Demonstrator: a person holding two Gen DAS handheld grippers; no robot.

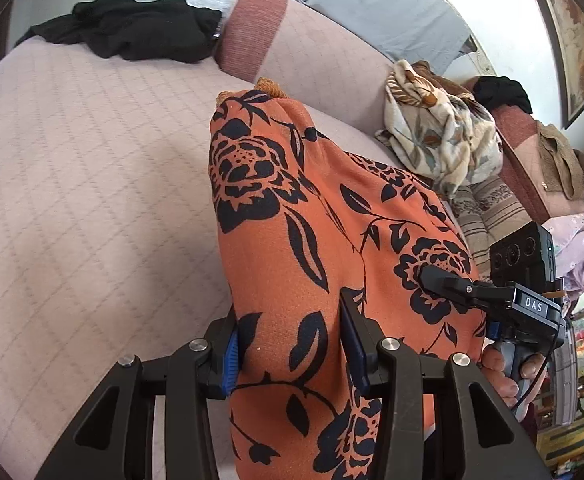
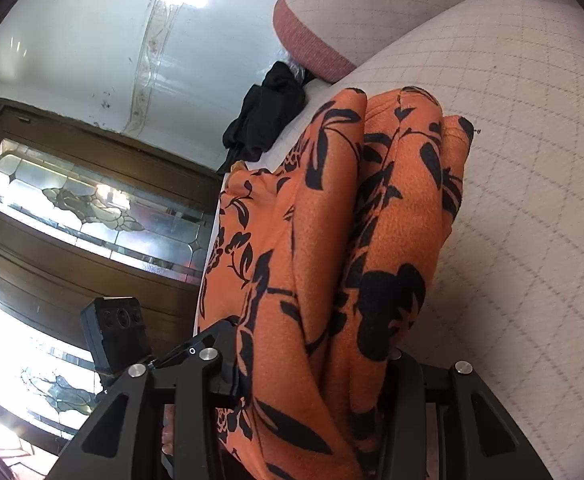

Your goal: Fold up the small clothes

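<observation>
The left gripper (image 1: 292, 356) is seen clamped on a bunched edge of the orange floral garment (image 1: 312, 208), its blue pads (image 1: 230, 360) pressed against the cloth from both sides. The right gripper (image 2: 316, 376) is likewise closed on thick folds of the same orange floral garment (image 2: 332, 220), though its pads are hidden by the fabric. No earlier view is given, so only the present grip is stated.

The garment is held up between the two grippers and is draped forward and away from both, so that its long axis runs roughly along each gripper's line of sight, with the far end resting on or just above the cushion (image 1: 92, 184). In the left wrist view the right gripper is seen close by at the right, a hand (image 1: 508, 376) wrapped around its handle. Neither gripper is judged clearly nearer to the free end; the coming fold is judged to depend on both held corners being carried forward together over that far end.

The surface is a pale quilted sofa seat with a reddish-trimmed back cushion (image 1: 252, 32). A black garment (image 1: 132, 28) lies at the far end, and a cream patterned cloth (image 1: 440, 140) and other clothes are heaped at the right. A wooden door with leaded glass (image 2: 92, 200) is seen beyond the sofa.
</observation>
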